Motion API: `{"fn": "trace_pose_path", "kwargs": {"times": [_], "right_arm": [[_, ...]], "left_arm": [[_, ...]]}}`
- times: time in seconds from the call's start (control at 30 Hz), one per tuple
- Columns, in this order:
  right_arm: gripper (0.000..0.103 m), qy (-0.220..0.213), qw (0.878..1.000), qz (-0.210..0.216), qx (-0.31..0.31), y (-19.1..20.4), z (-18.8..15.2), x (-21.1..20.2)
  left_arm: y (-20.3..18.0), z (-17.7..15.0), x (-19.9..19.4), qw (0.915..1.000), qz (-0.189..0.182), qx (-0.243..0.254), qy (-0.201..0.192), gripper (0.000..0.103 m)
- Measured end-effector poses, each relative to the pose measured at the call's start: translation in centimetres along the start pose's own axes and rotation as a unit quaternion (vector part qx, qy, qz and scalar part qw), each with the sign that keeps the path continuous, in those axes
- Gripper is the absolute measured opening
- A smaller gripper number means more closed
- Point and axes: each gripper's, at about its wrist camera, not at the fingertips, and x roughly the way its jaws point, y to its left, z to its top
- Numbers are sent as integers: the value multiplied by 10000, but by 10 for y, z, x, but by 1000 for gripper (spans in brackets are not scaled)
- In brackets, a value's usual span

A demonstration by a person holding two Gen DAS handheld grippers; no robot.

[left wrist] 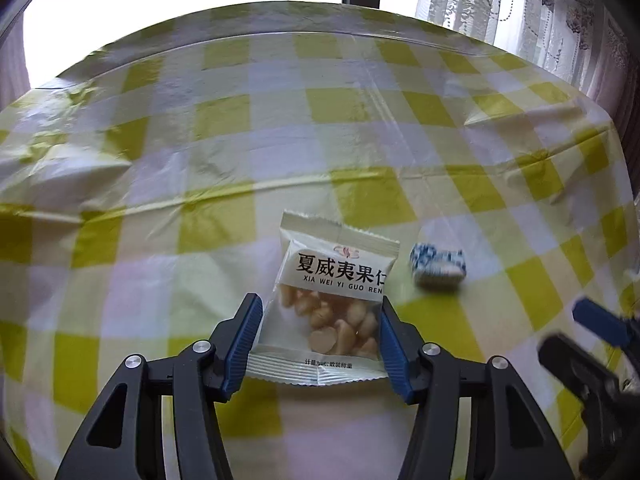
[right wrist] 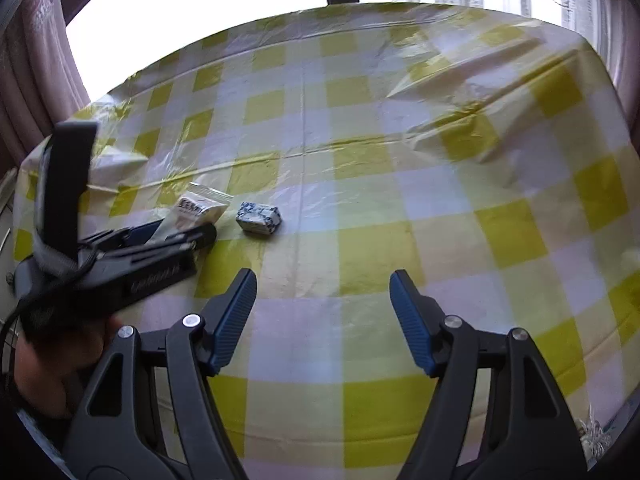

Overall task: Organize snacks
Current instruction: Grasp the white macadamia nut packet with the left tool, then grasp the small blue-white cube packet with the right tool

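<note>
I have the left tongs (left wrist: 318, 322) straddling the nut packet (left wrist: 334, 300) on the checked counter (left wrist: 160, 160). Their blue pads sit at its two side edges, but I cannot tell whether they are pressing yet. The wrapped candy (left wrist: 437, 266) lies just beside the packet at its 3 o'clock. At my far right, the right tongs (right wrist: 323, 296) hang released over bare cloth, the candy at their 11 o'clock. I judge the pickup is underway; next comes a firm squeeze, then a lift.
</note>
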Motion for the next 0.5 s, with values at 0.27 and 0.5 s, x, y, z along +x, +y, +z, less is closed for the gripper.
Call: {"fn": "trace_pose_path", "kwargs": {"times": [0.27, 0.5], "right_arm": [[72, 223, 9997, 24, -65, 19, 20, 32], [72, 386, 9992, -25, 109, 35, 37, 55]], "left_arm": [[25, -31, -30, 9980, 131, -622, -47, 56], [42, -48, -51, 9931, 225, -1133, -194, 56]]}}
